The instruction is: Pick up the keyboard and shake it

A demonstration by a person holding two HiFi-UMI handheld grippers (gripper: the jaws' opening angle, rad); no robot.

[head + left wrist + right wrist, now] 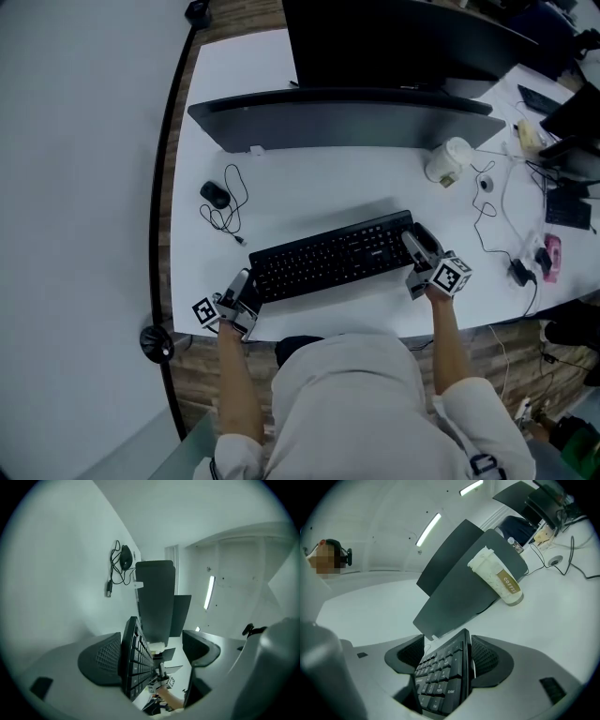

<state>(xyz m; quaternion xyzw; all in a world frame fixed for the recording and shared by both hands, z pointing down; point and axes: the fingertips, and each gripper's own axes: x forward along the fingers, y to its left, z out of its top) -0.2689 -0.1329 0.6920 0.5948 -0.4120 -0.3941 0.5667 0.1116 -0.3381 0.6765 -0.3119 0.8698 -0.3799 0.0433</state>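
My left tongs (247,285) are rolled onto their side, and their jaws stand apart around the left end of the keyboard (328,255). One jaw lies against its underside and the other is well clear of the keys. My right tongs (416,242) are clamped on the keyboard's right end, a jaw pressed to it from either side. My left forearm (234,375) and right forearm (448,337) both reach forward from my body, bare below the sleeves, each leaning a little inward toward its tongs.
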